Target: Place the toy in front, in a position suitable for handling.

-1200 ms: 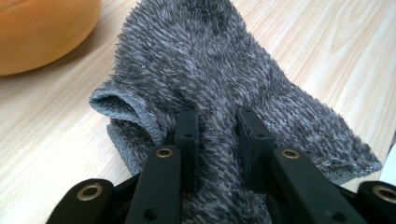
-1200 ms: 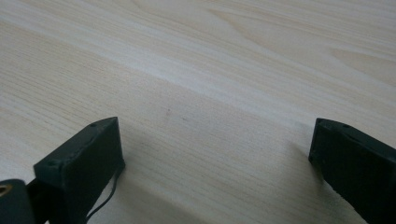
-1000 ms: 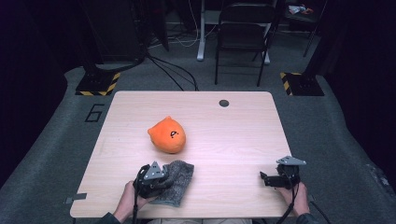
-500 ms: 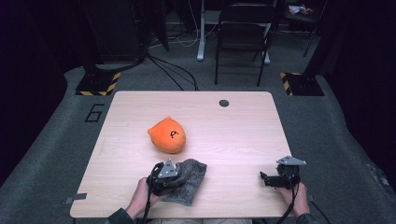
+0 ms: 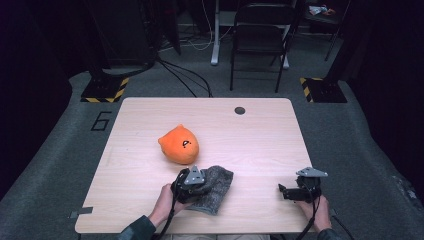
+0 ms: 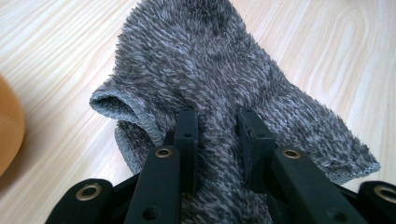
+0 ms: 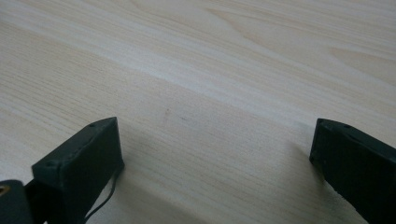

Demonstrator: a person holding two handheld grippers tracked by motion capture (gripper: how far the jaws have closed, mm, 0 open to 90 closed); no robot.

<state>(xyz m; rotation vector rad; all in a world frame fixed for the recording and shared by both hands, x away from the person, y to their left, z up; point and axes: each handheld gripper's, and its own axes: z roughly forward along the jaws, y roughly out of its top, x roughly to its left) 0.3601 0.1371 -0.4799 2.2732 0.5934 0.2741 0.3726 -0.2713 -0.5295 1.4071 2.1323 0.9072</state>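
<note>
Between left gripper (image 6: 217,128) jaws, pinched grey sock (image 6: 224,70)

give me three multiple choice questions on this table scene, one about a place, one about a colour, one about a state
1. Where does the orange plush toy lie, in the high view?
A. past the grey fuzzy cloth, nearer the table's middle
B. between the right claw's jaws
C. on the floor by the chair

2. What colour is the cloth that the left claw has hold of?
A. orange
B. mottled grey
C. bright blue

3. How do the right claw's jaws stand?
A. clamped on the cloth
B. shut on the toy
C. wide apart over bare wooden table

Key:
1. A, the toy sits just beyond the cloth on the tabletop.
2. B, the left gripper view shows grey fuzzy pile pinched between the jaws.
3. C, the right gripper view has plain wood between the two spread jaws.
</note>
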